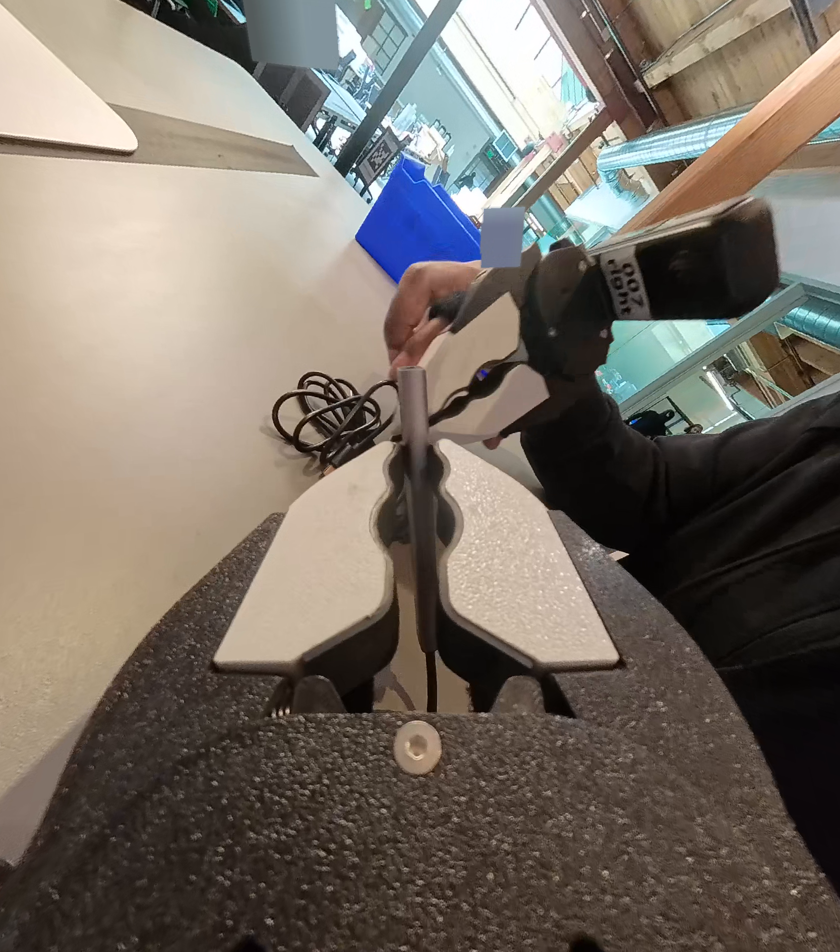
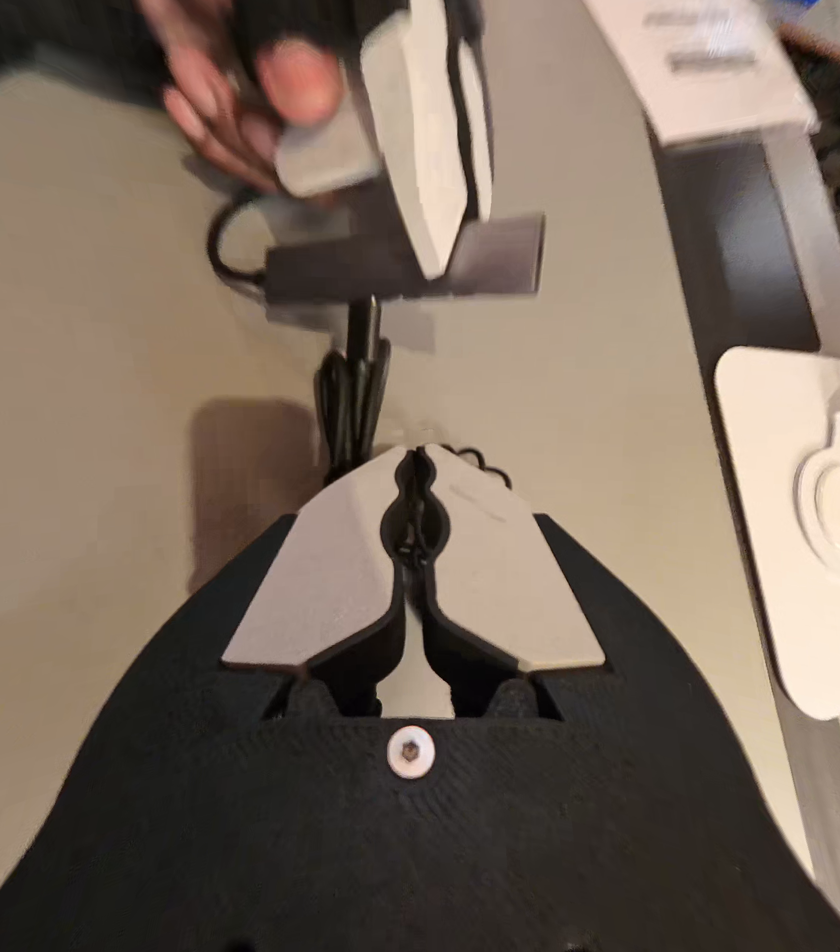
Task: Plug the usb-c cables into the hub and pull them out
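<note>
My left gripper (image 1: 415, 448) is shut on the grey hub (image 1: 414, 412), which shows edge-on between the fingers and sticks out past the tips. The hub's own black lead (image 1: 431, 680) runs back under it. My right gripper (image 2: 417, 453) is shut on a thin black usb-c cable (image 2: 414, 515). In the right wrist view the left gripper (image 2: 433, 268) holds the hub (image 2: 503, 252) above the table, and a black plug (image 2: 364, 324) meets the hub's lower edge. Blur hides whether it is seated. A coil of black cable (image 1: 325, 417) lies on the table.
A blue bin (image 1: 418, 221) stands at the table's far edge. A white tray (image 2: 768, 422) with clear packaging lies to the right, with a dark pad (image 2: 747, 247) and a white box (image 2: 717, 67) beyond it. A person's black sleeve (image 1: 717, 515) fills the right. The tips of one gripper are about 6 centimeters away from the tips of the other.
</note>
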`<state>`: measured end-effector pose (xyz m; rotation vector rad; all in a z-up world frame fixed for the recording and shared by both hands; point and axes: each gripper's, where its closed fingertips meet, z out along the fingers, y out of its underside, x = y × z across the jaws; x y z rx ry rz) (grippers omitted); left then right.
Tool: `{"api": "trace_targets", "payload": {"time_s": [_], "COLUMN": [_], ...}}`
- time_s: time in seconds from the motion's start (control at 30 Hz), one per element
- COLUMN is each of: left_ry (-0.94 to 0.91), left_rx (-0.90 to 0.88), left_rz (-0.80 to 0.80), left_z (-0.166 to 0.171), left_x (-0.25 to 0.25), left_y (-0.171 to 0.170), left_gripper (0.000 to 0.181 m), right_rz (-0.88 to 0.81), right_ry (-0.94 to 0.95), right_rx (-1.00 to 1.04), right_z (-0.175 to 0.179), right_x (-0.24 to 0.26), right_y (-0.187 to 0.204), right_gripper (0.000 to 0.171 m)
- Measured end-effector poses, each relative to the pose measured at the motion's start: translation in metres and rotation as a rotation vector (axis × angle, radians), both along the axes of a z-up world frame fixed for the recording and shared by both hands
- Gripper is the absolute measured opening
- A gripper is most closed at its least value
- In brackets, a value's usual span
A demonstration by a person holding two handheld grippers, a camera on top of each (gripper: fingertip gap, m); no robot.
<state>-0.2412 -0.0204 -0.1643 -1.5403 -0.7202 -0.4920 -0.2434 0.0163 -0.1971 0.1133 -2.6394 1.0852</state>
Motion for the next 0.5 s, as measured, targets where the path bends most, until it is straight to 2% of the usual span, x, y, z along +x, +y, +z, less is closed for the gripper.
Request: {"api": "trace_targets", "payload": {"time_s": [0.1,0.23,0.4,0.5], "left_ry": [-0.001,-0.033,-0.035,-0.032], "left_rx": [-0.003,-0.055,-0.070,-0.070], "left_rz": [-0.011,-0.008,-0.032,-0.031], "left_z": [0.000,-0.009,-0.011,-0.011], "left_x": [0.001,-0.004,-0.003,-0.002], "left_y": [0.001,0.006,0.009,0.009], "left_gripper": [0.010,0.009,0.009,0.009], "right_rz": [-0.033,-0.066,-0.071,0.002], "right_ry": [0.021,0.001,0.034,0.012], "right_rx": [0.078,-0.010,-0.123,-0.202], "right_z": [-0.025,-0.028,0.002,0.023], "right_x": [-0.010,-0.020,-0.024,-0.007], "right_y": [0.007,0.005,0.001,-0.013], "right_gripper": [0.000,0.000,0.000,0.000]}}
